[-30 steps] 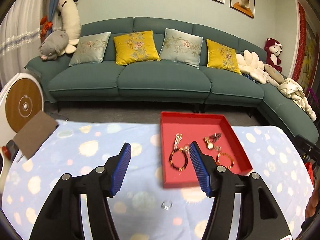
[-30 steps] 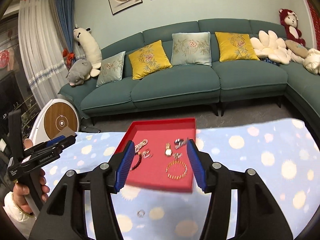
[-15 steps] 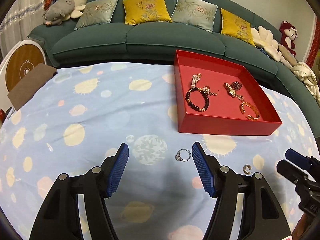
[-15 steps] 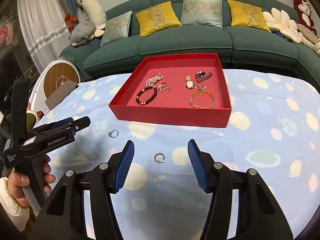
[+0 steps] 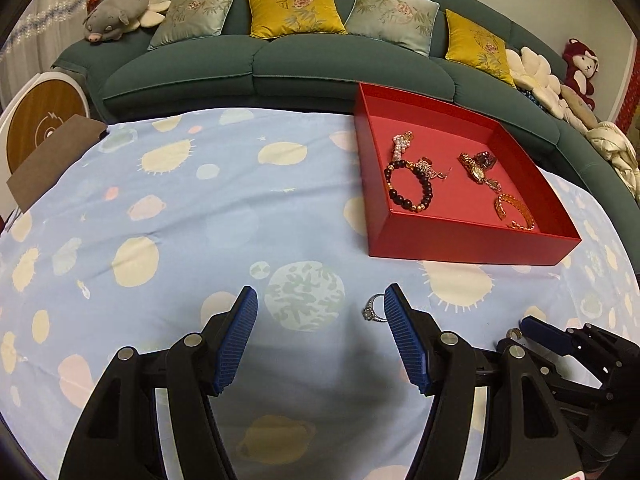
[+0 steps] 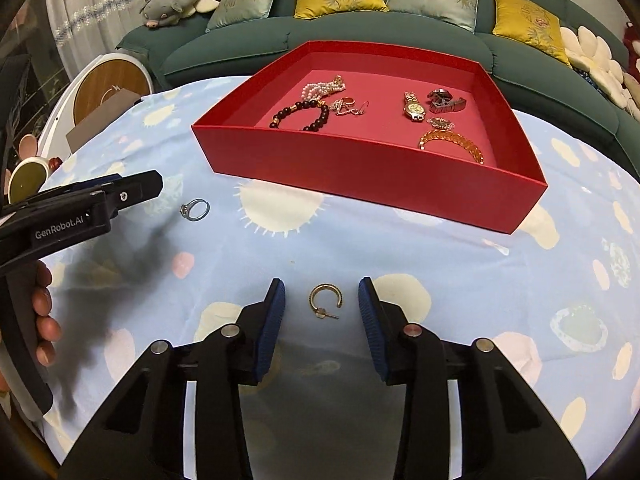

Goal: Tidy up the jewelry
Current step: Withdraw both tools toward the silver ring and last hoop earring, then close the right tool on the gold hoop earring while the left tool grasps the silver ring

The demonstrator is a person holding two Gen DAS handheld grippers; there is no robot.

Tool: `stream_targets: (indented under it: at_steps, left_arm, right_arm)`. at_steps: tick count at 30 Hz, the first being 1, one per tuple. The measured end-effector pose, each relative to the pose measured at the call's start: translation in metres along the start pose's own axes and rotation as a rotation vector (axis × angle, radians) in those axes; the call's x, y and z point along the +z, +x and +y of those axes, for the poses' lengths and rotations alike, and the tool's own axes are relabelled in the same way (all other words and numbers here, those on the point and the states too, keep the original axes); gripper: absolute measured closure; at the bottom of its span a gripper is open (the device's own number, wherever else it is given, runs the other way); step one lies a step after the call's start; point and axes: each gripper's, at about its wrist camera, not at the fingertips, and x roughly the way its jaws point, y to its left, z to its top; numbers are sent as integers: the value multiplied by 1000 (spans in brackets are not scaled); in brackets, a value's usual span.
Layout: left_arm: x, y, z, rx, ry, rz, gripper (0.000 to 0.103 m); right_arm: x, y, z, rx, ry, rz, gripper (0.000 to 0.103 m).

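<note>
Closest in the right wrist view, the right gripper [image 6: 322,304] hangs low over the table [image 6: 460,264] with its jaws apart and nothing between the pads but a small gold hoop earring [image 6: 326,300], which lies flat on the spotted blue cloth. The hoop sits roughly midway between the two blue pads [image 6: 276,316], touching neither, so the gripper looks lined up to close on it; since the earring is thin and lies flat, the pads would probably need to come right down to the cloth.

Likewise, the left gripper [image 5: 320,336] is spread wide and empty. A silver ring [image 5: 374,309] with a small stone rests on the cloth just beside the tip of its right-hand finger, well off centre, so this gripper would likely need to shift sideways before closing. From the right wrist view the same ring lies a little ahead of the left gripper's tip, apart from it.

Farther back stands the red tray [image 6: 360,168], shallow and open-topped, near the table's far edge. It already holds a dark beaded bracelet [image 6: 302,114], a pearl strand [image 6: 320,88], a gold watch [image 6: 414,108] and an amber bangle [image 6: 452,140], spread loosely over its floor. The two loose pieces on the cloth seem to be what remains to be gathered into it.

Beyond the table runs a green sofa [image 5: 280,60] with cushions.
</note>
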Motion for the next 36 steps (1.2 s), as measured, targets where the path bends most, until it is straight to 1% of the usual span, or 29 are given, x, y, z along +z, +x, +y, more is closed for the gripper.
stream_targets:
  at_steps: [2, 5, 6, 7, 12, 18, 19, 20, 21, 22, 23, 24, 25, 26, 27, 29, 30, 36]
  left_arm:
    - [0, -1, -2, -1, 6, 0, 39]
    - [-2, 0, -6, -16, 13, 7, 39]
    - [-2, 2, -8, -22, 19, 12, 39]
    - [-3, 3, -10, -24, 27, 16, 39]
    - [-9, 15, -22, -30, 66, 45, 39]
    - [-12, 29, -28, -25, 80, 51, 41]
    - [-13, 30, -30, -18, 86, 47, 43]
    - [-13, 30, -32, -9, 99, 35, 52]
    - [-13, 30, -34, -4, 111, 31, 54]
    - [-13, 31, -36, 3, 122, 27, 59]
    - [-13, 30, -37, 2, 125, 20, 66]
    - [-13, 31, -37, 2, 126, 16, 68]
    - [-13, 31, -38, 2, 127, 13, 74]
    - [-13, 30, -38, -2, 128, 10, 84]
    - [-13, 30, -38, -2, 128, 10, 85]
    - [-12, 30, -37, -16, 124, 12, 94]
    - [-12, 29, -37, -22, 122, 12, 96]
    - [-10, 17, -35, -65, 106, -1, 97]
  right_arm:
    - [0, 1, 3, -13, -19, -3, 73]
    - [-1, 1, 6, -21, -35, -3, 81]
    - [-1, 1, 6, -21, -34, -1, 85]
    - [0, 0, 6, -21, -34, 0, 87]
    - [1, -7, 1, -1, -4, -6, 87]
    - [7, -30, -12, 24, 37, -55, 87]
    - [7, -33, -14, 24, 44, -59, 87]
    - [7, -35, -17, 25, 54, -62, 87]
    - [7, -36, -20, 29, 63, -63, 87]
    - [7, -37, -22, 29, 69, -63, 87]
    - [7, -38, -23, 27, 71, -65, 87]
    - [7, -39, -25, 25, 73, -66, 87]
    - [7, -39, -26, 24, 76, -66, 87]
    - [6, -40, -28, 23, 79, -66, 87]
    - [6, -41, -29, 21, 82, -68, 87]
    - [6, -42, -31, 22, 86, -70, 87]
    - [6, -43, -32, 20, 87, -73, 87]
    - [6, -49, -37, 20, 100, -88, 87]
